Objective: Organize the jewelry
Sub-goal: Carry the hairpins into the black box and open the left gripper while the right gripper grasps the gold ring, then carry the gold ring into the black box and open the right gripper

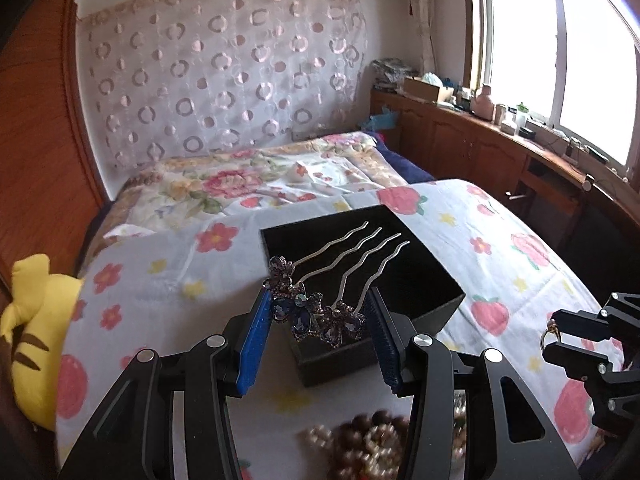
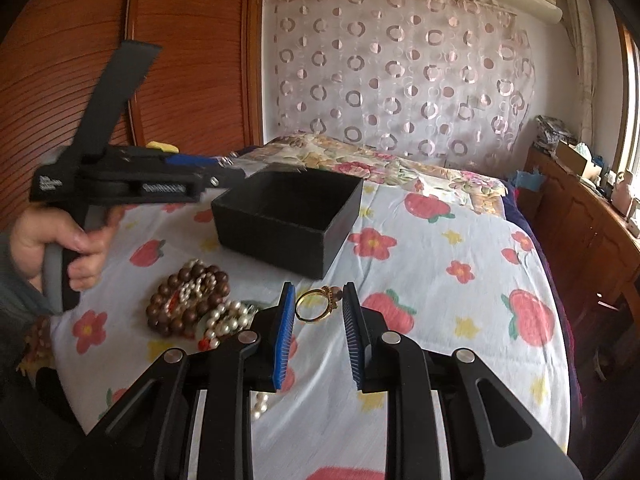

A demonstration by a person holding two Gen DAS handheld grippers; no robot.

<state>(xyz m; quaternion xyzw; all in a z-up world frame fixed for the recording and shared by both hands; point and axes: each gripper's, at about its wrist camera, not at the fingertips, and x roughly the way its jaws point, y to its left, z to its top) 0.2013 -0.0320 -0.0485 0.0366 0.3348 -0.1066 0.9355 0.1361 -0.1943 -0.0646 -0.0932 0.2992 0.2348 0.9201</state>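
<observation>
The left gripper (image 1: 318,320) is clamped on a hair comb (image 1: 320,308), held above the near edge of the black box (image 1: 436,280) in the middle of the frame. The right gripper (image 2: 318,312) squeezes a gold ring (image 2: 316,304), low centre. Beads (image 2: 192,300) lie lower left; bare sheet (image 2: 440,248) spreads right of the box

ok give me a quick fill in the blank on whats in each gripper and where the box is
1. The left gripper holds a jewelled hair ____ with four wavy metal prongs.
2. The right gripper holds a gold ____.
3. The open black box sits on a cloth printed with flowers and ____.
4. The bead bracelets lie in a heap ____ the box.

Missing words: comb; ring; strawberries; outside
</observation>
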